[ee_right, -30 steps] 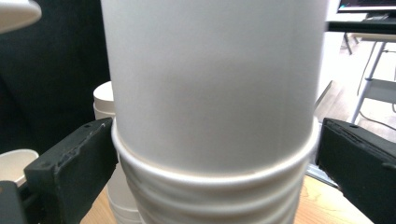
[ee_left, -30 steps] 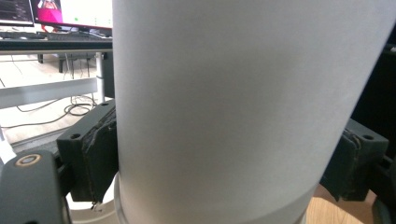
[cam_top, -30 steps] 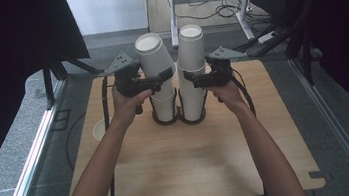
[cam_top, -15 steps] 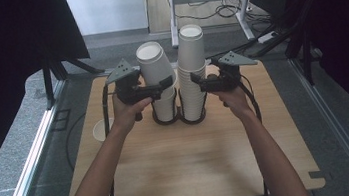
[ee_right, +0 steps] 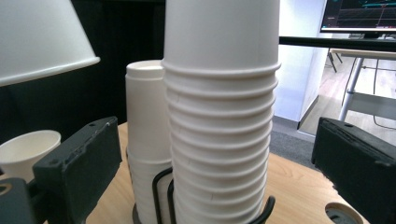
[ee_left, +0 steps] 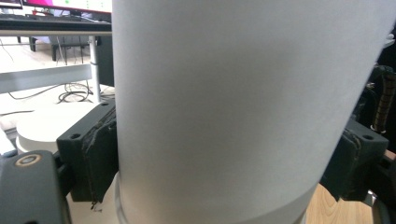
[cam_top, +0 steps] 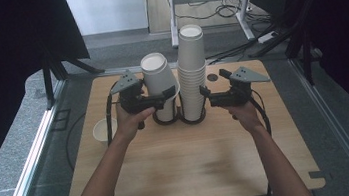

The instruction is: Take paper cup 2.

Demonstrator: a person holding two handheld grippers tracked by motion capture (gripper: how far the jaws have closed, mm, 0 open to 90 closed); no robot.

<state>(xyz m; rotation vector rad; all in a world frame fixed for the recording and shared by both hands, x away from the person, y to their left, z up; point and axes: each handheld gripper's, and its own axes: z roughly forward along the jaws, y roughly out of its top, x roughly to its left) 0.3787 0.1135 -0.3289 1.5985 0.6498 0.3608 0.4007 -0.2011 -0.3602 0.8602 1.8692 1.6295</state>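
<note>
In the high view, a paper cup (cam_top: 159, 77) is held tilted by the left gripper (cam_top: 169, 94) above the shorter stack (cam_top: 166, 112), not yet seated. In the left gripper view, the jaws are clamped on its wall. In the right gripper view, wide jaws flank the tall stack (ee_right: 219, 116), nothing gripped.

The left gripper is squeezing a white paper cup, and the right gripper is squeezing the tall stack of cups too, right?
Not quite. The left gripper does squeeze a white paper cup, but the right gripper is open: the right gripper view shows its jaws standing clear of the tall stack.
</note>
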